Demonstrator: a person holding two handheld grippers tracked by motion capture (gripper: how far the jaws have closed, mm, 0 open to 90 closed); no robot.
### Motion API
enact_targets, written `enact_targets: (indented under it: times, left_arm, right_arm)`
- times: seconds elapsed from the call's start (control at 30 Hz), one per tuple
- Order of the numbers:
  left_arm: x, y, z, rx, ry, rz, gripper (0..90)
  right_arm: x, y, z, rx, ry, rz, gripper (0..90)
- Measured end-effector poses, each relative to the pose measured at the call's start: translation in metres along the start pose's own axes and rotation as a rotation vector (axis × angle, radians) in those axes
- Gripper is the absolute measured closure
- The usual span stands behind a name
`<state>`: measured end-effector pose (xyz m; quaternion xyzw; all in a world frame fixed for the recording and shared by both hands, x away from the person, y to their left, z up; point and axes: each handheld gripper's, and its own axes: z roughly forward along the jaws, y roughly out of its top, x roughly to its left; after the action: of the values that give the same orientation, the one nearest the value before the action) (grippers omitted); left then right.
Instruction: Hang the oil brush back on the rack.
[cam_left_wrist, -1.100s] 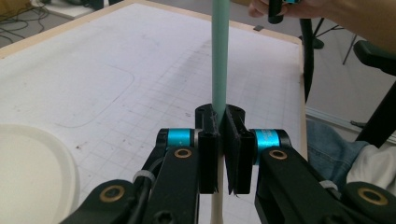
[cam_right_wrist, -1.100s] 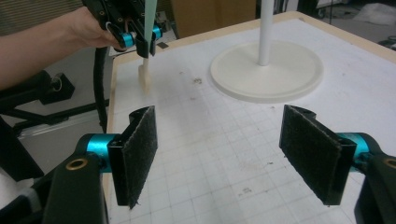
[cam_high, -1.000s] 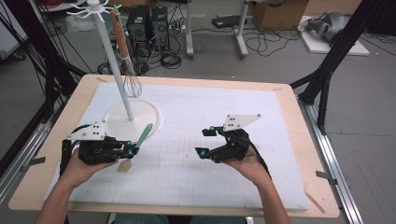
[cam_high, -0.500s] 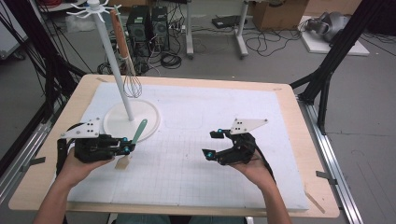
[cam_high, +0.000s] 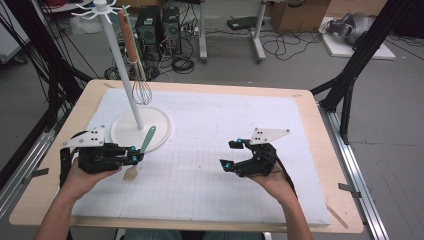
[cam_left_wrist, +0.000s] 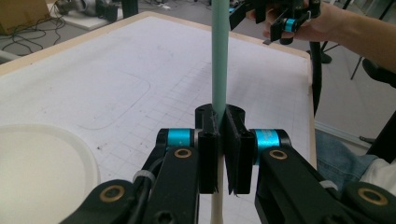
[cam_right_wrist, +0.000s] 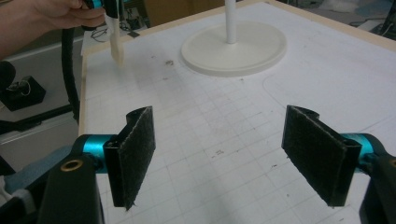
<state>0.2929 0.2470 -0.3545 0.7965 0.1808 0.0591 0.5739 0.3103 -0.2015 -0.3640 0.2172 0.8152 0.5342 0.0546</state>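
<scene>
Spatula (cam_high: 144, 147) sits pinched in the left gripper (cam_high: 131, 160), whose jaws press together on its shaft just where the green handle meets the pale blade. Its long axis runs slanted over the counter (cam_high: 320, 210): the green handle points away from the person and a little rightward, over the rim of the white stand base (cam_high: 162, 125), while the cream blade hangs toward the person just above the gridded mat (cam_high: 210, 165). A whisk (cam_high: 141, 90) hangs on the stand. Farther right, well apart, the right gripper (cam_high: 231, 154) hovers with jaws spread wide, nothing between them.
</scene>
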Motion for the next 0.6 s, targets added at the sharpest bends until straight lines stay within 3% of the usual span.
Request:
enact_targets:
  times: [0.4,0.6]
  left_arm:
    - [0.002,0.001,-0.005,-0.022,0.002,-0.004,84.3]
    - [0.004,0.005,-0.013,-0.066,0.003,-0.011,84.3]
  right_arm:
    - [-0.004,-0.002,-0.006,-0.01,-0.028,0.005,24.4]
    - [-0.007,-0.003,-0.01,-0.014,-0.035,0.013,24.1]
